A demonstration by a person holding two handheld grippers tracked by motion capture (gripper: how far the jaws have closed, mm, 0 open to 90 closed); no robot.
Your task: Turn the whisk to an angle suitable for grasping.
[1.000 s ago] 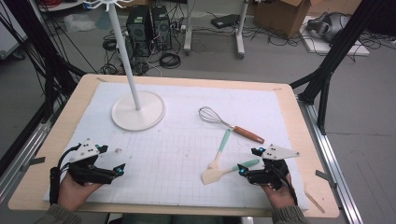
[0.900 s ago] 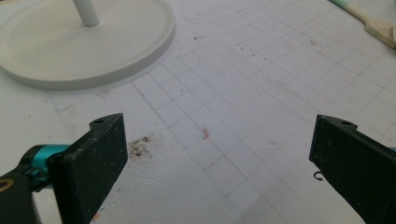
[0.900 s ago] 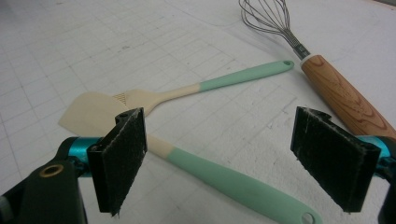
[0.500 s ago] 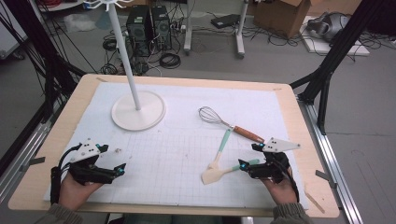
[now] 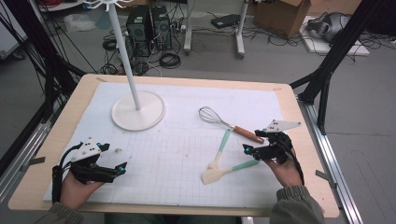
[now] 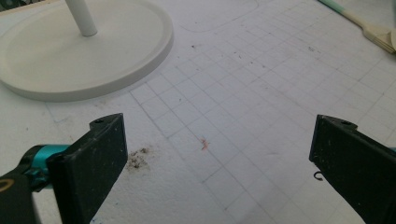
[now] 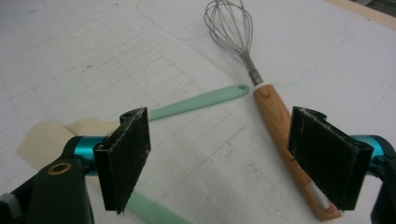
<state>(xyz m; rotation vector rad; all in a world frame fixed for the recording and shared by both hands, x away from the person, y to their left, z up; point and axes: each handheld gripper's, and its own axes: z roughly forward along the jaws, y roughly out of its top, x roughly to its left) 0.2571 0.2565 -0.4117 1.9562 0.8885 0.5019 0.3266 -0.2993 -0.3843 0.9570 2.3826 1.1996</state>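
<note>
White gridded mat (image 5: 177, 154), whisk (image 5: 229, 123) beside spatulas (image 5: 229, 168).

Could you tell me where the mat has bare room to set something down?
The middle of the mat is free, between the stand base, the left gripper and the brush. Crowded on the right: whisk, brush and spatula lie close together by the right gripper.

We see a wire whisk (image 7: 261, 93) (wooden handle) lying flat on the table (image 5: 289, 116), just beside two mint-handled spatulas (image 7: 196, 101) that cross near their blades
</note>
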